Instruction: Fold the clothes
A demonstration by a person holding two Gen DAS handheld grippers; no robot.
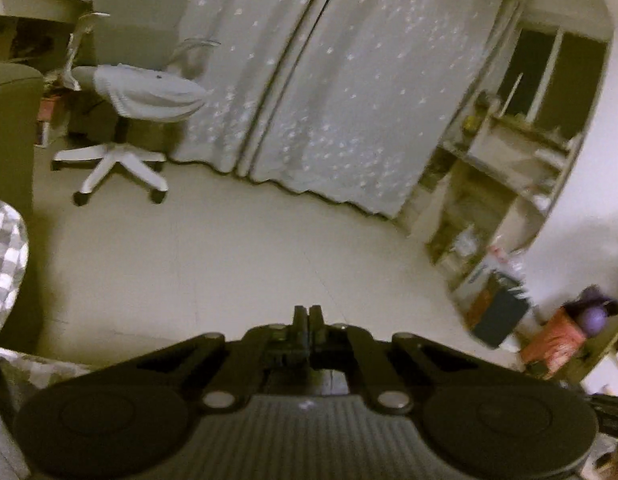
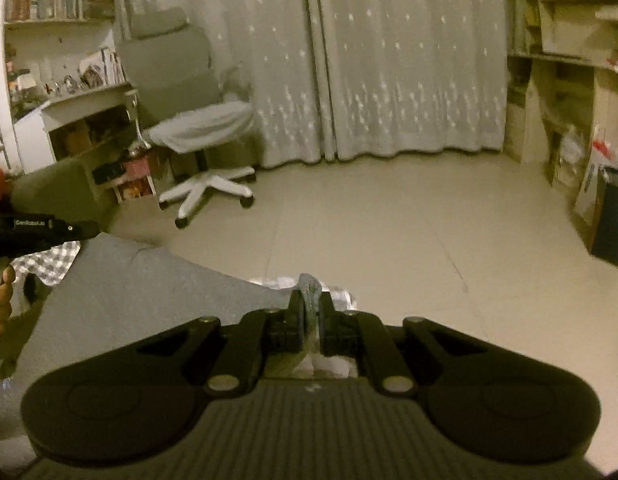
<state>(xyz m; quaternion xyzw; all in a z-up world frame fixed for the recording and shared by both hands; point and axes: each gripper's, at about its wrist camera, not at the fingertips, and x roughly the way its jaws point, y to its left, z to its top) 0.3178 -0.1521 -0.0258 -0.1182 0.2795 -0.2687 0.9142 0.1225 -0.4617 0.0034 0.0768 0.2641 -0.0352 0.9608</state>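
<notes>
In the right wrist view my right gripper is shut on a raised fold of a grey garment. The garment spreads down and to the left over a bed-like surface. A grey-and-white checkered cloth lies at its far left edge, under the black body of the left tool, which a hand holds. In the left wrist view my left gripper is shut over bare floor, and no cloth shows between its fingers. The checkered cloth sits at that view's left edge.
A swivel chair draped with grey fabric stands by the patterned curtains. Cluttered shelves fill the left wall, and more shelves with bags the right. A pale tiled floor lies between them.
</notes>
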